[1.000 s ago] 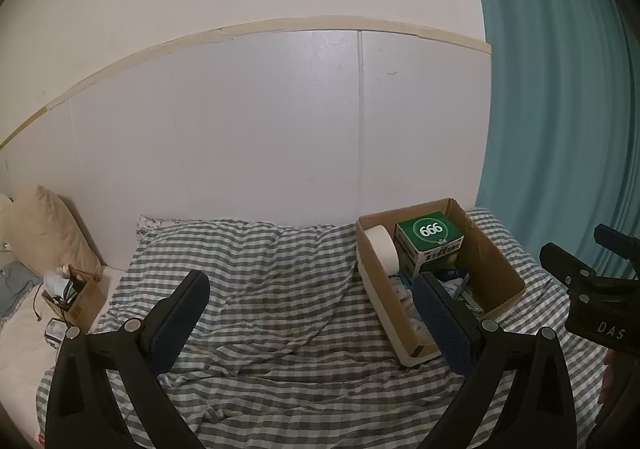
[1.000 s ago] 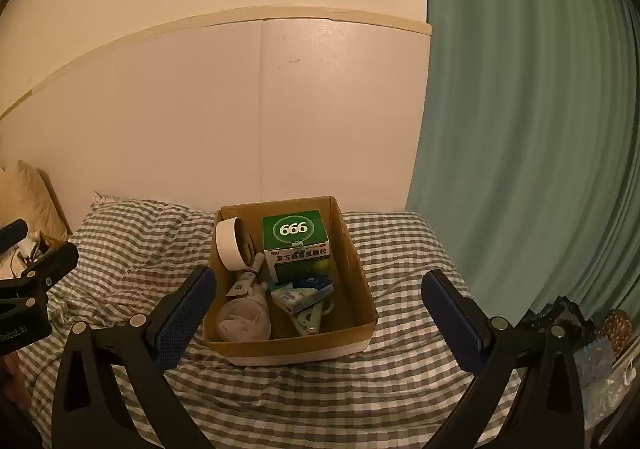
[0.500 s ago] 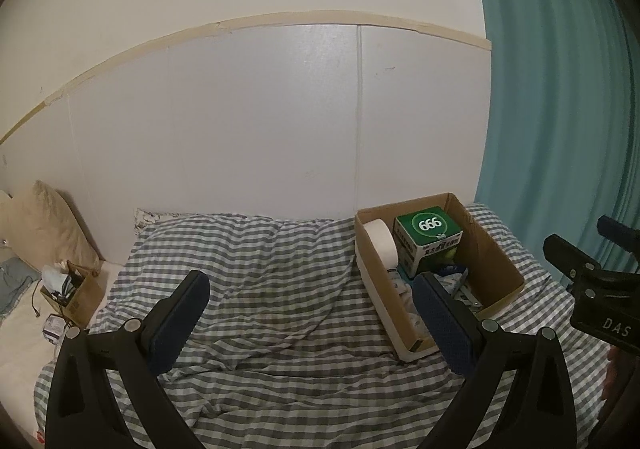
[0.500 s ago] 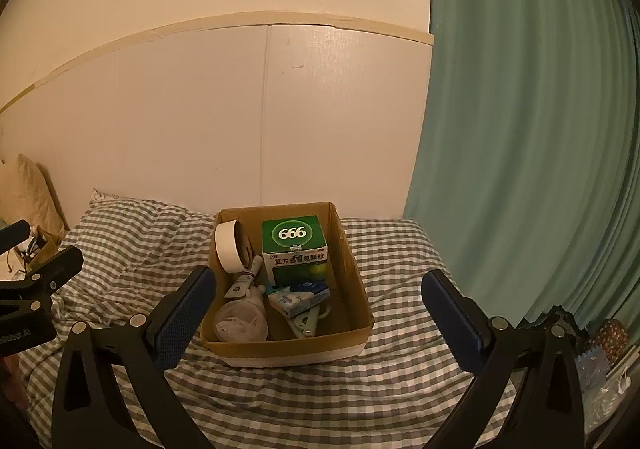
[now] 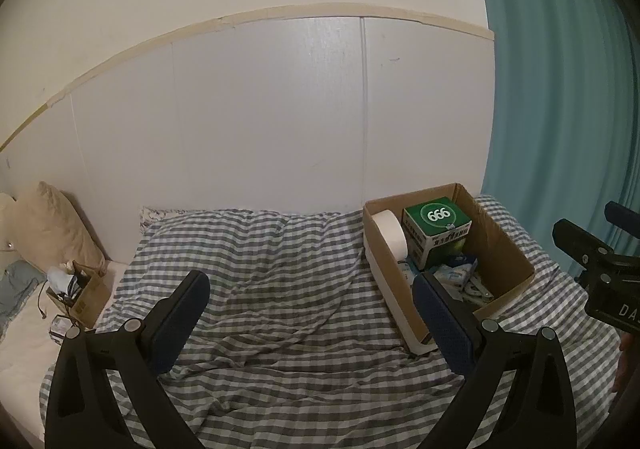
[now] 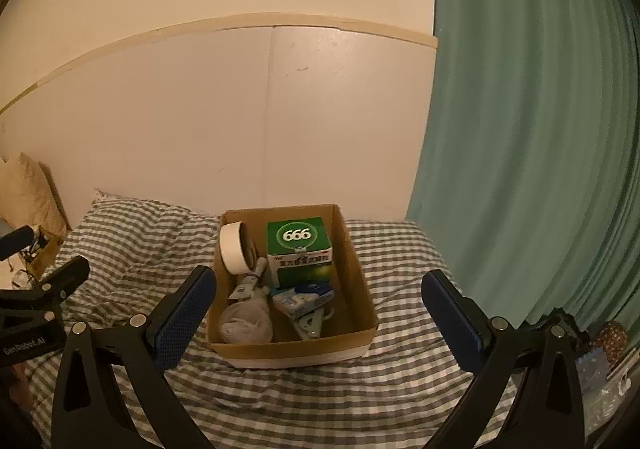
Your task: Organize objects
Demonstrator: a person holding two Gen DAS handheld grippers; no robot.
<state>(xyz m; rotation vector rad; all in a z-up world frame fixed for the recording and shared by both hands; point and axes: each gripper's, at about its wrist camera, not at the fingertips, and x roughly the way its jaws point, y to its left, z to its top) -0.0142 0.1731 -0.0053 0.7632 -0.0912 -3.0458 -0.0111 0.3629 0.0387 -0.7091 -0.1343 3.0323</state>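
Observation:
A cardboard box (image 6: pixel 362 289) sits on the checked bedspread (image 6: pixel 400 377); it also shows in the left wrist view (image 5: pixel 508 245). In it are a green "666" carton (image 6: pixel 298 249), a white tape roll (image 6: pixel 234 249), a white bundle (image 6: pixel 246 319), a tube and small packets. My right gripper (image 6: pixel 320 293) is open and empty, held above the bed in front of the box. My left gripper (image 5: pixel 312 295) is open and empty, over the bedspread (image 5: pixel 272 277) to the left of the box.
A green curtain (image 6: pixel 532 129) hangs on the right. A white panelled wall (image 5: pixel 280 121) runs behind the bed. A beige pillow (image 5: pixel 48 225) and a small cardboard box of clutter (image 5: pixel 86 291) lie at the far left. Clutter sits low at the right (image 6: pixel 600 349).
Both grippers have drawn back and tilted slightly, so the box sits a little lower and farther in both views. Both stay open and empty.

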